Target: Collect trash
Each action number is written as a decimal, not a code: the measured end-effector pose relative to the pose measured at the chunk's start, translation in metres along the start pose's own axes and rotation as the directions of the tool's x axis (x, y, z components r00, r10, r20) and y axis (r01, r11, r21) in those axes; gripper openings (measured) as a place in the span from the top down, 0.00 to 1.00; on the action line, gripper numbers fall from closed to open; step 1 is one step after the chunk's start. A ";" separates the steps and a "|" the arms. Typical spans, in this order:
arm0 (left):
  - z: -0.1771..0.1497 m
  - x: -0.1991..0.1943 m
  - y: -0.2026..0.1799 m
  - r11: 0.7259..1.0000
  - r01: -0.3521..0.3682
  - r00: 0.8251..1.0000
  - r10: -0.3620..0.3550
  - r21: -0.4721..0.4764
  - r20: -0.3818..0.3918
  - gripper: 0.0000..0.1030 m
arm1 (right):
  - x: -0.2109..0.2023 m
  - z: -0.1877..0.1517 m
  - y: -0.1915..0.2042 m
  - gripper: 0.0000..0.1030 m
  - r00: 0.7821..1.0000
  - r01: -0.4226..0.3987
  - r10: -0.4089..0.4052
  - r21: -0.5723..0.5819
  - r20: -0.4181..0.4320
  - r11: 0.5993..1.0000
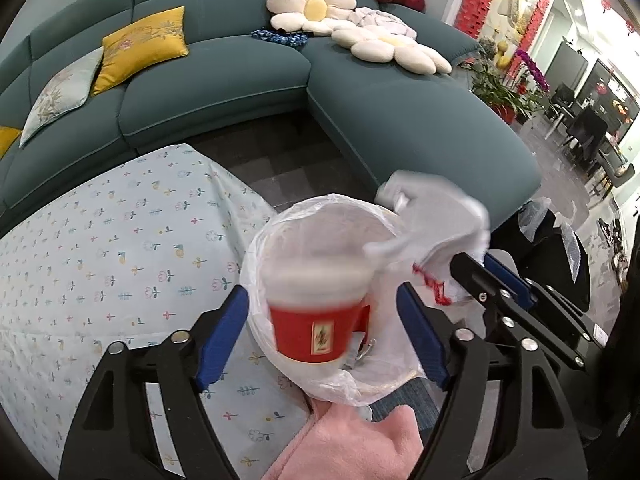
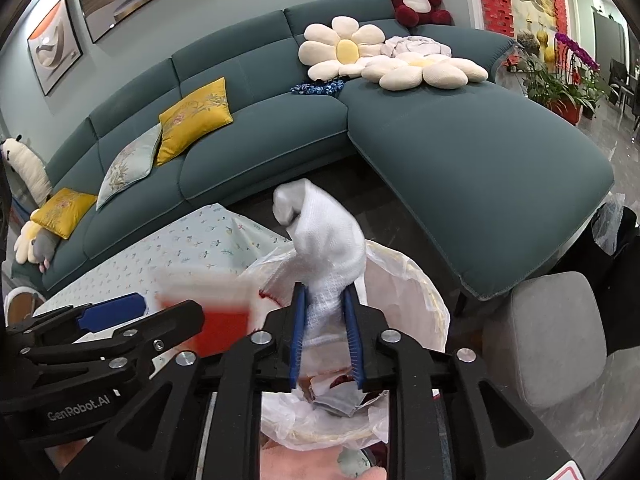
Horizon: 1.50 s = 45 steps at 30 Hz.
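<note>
While your left hand-held gripper [image 1: 322, 332] gapes around the blurred red paper cup [image 1: 314, 320], keep your right hand-held gripper [image 2: 326, 340] pinching the white knitted cloth [image 2: 326, 248] over the plastic-lined bin [image 2: 424, 296], then release.

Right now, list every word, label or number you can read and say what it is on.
"GenRobot.AI": on the left gripper, on its black body, in the right wrist view.
Red cup: a small yellow label, too blurred to read.
Nothing else carries readable text.
</note>
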<state>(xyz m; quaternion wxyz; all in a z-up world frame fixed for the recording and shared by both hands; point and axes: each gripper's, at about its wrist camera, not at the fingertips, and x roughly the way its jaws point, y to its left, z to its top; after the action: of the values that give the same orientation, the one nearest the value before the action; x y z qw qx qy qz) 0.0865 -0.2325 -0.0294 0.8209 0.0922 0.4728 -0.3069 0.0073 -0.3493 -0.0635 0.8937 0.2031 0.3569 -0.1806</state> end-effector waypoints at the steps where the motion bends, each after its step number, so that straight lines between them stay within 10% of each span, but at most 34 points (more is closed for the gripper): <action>1: 0.000 -0.001 0.001 1.000 -0.005 1.000 0.005 -0.002 0.003 0.28 | -0.001 0.000 -0.001 0.75 1.000 -0.001 0.001 0.003 0.001 1.000; 14: -0.001 -0.021 0.011 0.997 -0.079 0.995 0.078 0.025 0.059 0.27 | -0.014 0.005 0.009 0.60 1.000 0.004 -0.004 -0.042 0.010 0.999; 35: -0.033 -0.038 0.021 0.964 -0.257 0.962 0.247 0.076 0.115 0.13 | -0.032 -0.011 0.024 0.06 0.996 0.069 -0.077 -0.181 -0.039 0.981; 45: -0.040 -0.034 0.020 0.959 -0.270 0.960 0.260 0.088 0.105 0.12 | -0.035 -0.015 0.027 0.07 0.995 0.078 -0.089 -0.218 -0.041 0.973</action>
<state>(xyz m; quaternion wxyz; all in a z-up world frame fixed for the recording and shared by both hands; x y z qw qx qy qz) 0.0574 -0.1852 -0.0252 0.8699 0.1820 0.4013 -0.2217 -0.0123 -0.3124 -0.0419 0.8928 0.0941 0.4051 -0.1732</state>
